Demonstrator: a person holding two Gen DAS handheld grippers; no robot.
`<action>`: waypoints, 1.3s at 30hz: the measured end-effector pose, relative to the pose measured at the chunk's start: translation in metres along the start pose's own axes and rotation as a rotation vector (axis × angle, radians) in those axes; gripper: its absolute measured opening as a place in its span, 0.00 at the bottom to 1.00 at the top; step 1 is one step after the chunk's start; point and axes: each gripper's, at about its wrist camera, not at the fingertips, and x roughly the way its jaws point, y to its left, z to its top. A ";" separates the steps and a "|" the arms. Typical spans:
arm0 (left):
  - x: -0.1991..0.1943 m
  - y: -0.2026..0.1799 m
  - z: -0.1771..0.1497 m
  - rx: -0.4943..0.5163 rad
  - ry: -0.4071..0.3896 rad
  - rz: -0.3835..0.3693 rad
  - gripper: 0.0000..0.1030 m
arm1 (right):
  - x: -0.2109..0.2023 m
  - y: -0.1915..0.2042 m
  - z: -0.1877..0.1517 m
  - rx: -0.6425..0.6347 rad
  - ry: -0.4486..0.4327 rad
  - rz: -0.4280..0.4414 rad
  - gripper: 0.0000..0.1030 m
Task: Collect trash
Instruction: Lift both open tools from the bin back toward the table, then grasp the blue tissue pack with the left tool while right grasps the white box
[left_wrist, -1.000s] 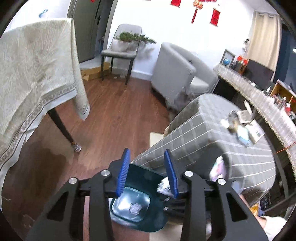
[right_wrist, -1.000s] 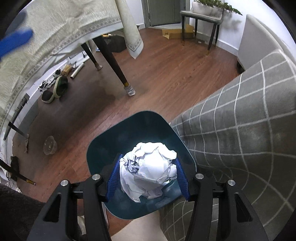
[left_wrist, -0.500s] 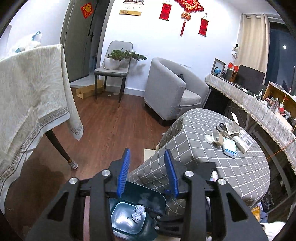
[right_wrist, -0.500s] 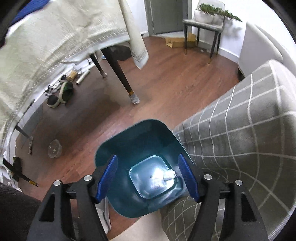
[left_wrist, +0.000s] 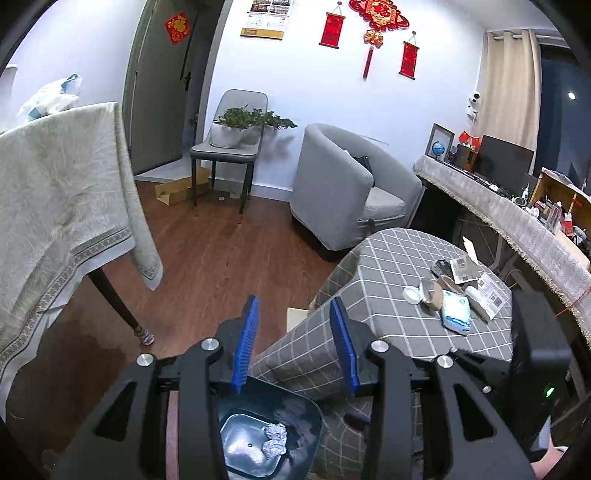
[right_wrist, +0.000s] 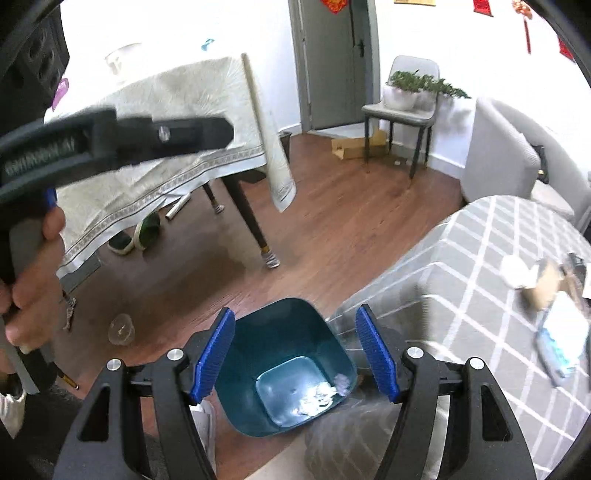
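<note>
Crumpled paper wad (left_wrist: 275, 439) inside glossy teal bin (left_wrist: 295, 410)

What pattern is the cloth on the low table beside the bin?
Grey with a white grid check, on the tablecloth; clearest in the left wrist view.

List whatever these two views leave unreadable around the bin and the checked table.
- Teal bin, left wrist view: near rim cut off by the left gripper and the frame edge.
- Crumpled paper, right wrist view: washed out by glare on the bin floor.
- Items on the checked table, right wrist view: blurred, not identifiable.
- Printed slips, left wrist view: text too small.
</note>
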 end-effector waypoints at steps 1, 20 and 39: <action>0.003 -0.005 0.000 0.005 0.003 -0.003 0.45 | -0.005 -0.006 0.000 0.003 -0.006 -0.011 0.67; 0.052 -0.101 -0.019 0.131 0.089 -0.128 0.71 | -0.089 -0.136 -0.026 0.130 -0.095 -0.215 0.74; 0.123 -0.170 -0.040 0.266 0.245 -0.276 0.82 | -0.121 -0.228 -0.037 0.142 -0.076 -0.287 0.88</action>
